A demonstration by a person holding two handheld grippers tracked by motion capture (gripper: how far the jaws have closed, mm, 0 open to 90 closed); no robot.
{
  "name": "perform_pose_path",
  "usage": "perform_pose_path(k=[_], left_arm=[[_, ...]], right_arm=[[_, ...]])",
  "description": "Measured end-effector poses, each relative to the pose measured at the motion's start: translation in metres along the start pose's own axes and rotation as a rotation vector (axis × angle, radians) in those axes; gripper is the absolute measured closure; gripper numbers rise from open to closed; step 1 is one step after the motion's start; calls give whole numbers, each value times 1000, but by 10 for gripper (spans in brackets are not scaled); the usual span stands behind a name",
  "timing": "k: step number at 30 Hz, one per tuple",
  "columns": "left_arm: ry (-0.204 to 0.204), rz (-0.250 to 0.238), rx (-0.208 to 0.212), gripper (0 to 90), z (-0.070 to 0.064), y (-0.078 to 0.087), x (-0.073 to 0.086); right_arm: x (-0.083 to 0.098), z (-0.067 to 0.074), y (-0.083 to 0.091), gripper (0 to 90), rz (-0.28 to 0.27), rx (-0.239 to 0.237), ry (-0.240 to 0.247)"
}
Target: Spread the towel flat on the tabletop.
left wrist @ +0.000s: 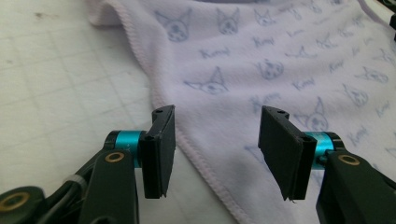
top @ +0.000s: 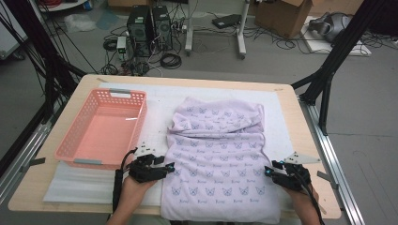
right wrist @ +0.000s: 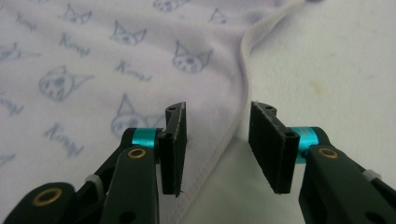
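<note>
1. A purple towel [top: 218, 159] with little cat faces lies flat in the middle of the surface [top: 300, 136], its far end folded back.
2. The towel's near end hangs a bit over the bottom edge of the surface.
3. The left claw [top: 170, 165] sits at the lower left of the towel, by its side edge.
4. In the left gripper view, that claw [left wrist: 217, 149] is part open, with the towel's hem [left wrist: 196, 151] in the gap and nothing held.
5. The right claw [top: 268, 171] sits at the towel's lower right edge.
6. In the right gripper view, this claw [right wrist: 218, 144] is also part open, over the hem [right wrist: 233, 121], holding nothing.
7. A pink basket [top: 70, 145] stands at the left, apart from the towel.
</note>
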State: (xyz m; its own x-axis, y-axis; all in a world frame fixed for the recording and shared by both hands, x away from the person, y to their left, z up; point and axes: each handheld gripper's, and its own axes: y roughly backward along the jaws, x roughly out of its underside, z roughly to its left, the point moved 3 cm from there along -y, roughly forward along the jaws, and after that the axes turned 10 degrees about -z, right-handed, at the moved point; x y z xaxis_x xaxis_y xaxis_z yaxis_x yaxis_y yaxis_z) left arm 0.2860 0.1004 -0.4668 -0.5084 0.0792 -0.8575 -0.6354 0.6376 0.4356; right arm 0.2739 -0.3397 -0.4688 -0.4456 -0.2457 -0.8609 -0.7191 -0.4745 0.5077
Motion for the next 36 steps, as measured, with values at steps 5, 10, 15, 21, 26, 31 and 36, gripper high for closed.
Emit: perform_pose_path(k=[5,10,15,21,26,31,36], left_arm=[[-21,-22,-46,449,-8,1,7],[-149,10,-47,708,-13,6,10],[-80,11,-25,865,-9,16,14],[-72,-9,-40,868,-18,27,22],[-57,-32,-47,869,-24,39,26],[-45,-48,-25,870,-34,59,29],[-43,-72,-12,869,-35,75,32]], right_arm=[[4,3,7,620,12,5,-8],[7,2,10,867,8,-46,-70],[9,6,14,874,1,-40,-42],[15,11,27,877,13,-53,15],[20,16,41,878,20,-84,28],[17,23,60,880,-18,-116,40],[14,30,75,880,-44,-143,43]])
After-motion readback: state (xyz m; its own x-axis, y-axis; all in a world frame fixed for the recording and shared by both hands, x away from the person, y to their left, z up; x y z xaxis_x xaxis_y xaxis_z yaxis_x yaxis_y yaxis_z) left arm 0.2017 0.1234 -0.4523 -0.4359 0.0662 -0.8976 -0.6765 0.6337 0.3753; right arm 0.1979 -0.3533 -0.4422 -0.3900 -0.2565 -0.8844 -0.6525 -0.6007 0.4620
